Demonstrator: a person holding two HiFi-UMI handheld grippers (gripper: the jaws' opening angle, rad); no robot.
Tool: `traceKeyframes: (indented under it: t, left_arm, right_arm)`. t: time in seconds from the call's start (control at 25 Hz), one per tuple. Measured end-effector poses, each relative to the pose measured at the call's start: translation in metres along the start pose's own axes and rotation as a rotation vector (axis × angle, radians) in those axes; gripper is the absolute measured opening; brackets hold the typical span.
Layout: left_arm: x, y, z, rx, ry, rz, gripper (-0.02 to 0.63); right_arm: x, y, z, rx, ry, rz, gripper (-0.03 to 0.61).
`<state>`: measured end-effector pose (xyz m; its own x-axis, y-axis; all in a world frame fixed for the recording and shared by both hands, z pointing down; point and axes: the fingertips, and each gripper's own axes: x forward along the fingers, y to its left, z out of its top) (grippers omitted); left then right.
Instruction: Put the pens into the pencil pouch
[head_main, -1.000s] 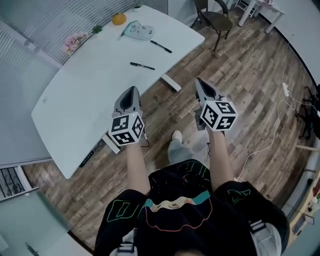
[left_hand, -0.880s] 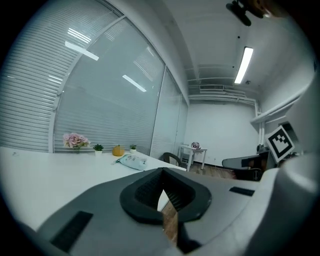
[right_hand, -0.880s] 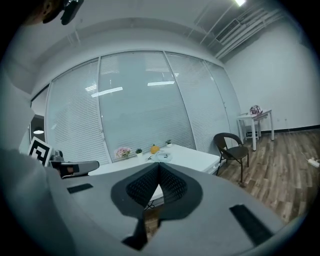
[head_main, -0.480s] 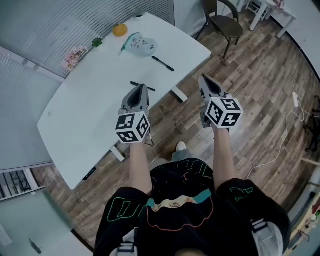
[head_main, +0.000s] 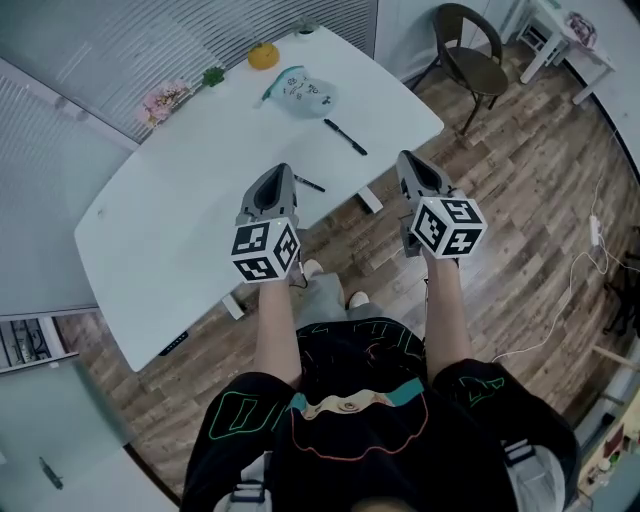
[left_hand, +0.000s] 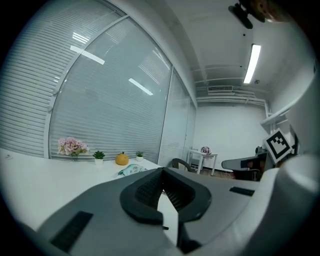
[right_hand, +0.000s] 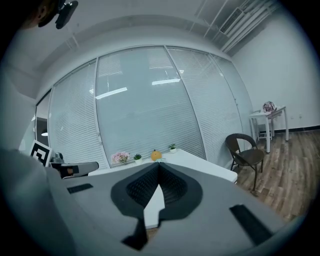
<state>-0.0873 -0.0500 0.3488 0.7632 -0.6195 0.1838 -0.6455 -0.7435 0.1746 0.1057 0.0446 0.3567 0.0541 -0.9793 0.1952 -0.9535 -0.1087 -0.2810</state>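
Observation:
A pale green printed pencil pouch (head_main: 300, 92) lies at the far end of the white table (head_main: 170, 230). One black pen (head_main: 345, 137) lies just this side of it. A second black pen (head_main: 309, 184) lies nearer, mostly hidden behind my left gripper (head_main: 280, 172). That gripper hangs over the table's near edge, jaws shut and empty, and its own view shows the pouch (left_hand: 131, 170) beyond its tips (left_hand: 162, 171). My right gripper (head_main: 403, 158) is off the table's right side over the floor, also shut and empty (right_hand: 159, 165).
An orange ornament (head_main: 263, 56), a small green plant (head_main: 213, 76) and pink flowers (head_main: 165, 100) line the table's far edge by the blinds. A dark chair (head_main: 470, 55) stands past the table's right end. A white cable (head_main: 560, 290) runs over the wooden floor at the right.
The person has stepped toward the table. Both grippers have come closer to it, and the left one now overlaps the table's edge and covers the nearer pen. Both stay shut.

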Motion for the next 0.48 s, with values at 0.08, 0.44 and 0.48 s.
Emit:
traceKeyframes:
  t: [0.08,0.44,0.48]
  left_arm:
    - [0.012,0.008,-0.006,-0.012,0.010,0.000,-0.003]
    - [0.081,0.030,-0.007,-0.046,0.030,-0.065,-0.003]
    - [0.086,0.035,-0.008,-0.056,0.033,-0.061,-0.003]
  right_arm:
    - [0.012,-0.002,-0.005,-0.001,0.017,-0.003,0.002]
    - [0.076,-0.018,0.011,-0.016,0.040,-0.038,0.002]
    - [0.085,-0.016,0.009,-0.017,0.051,-0.030,0.002]
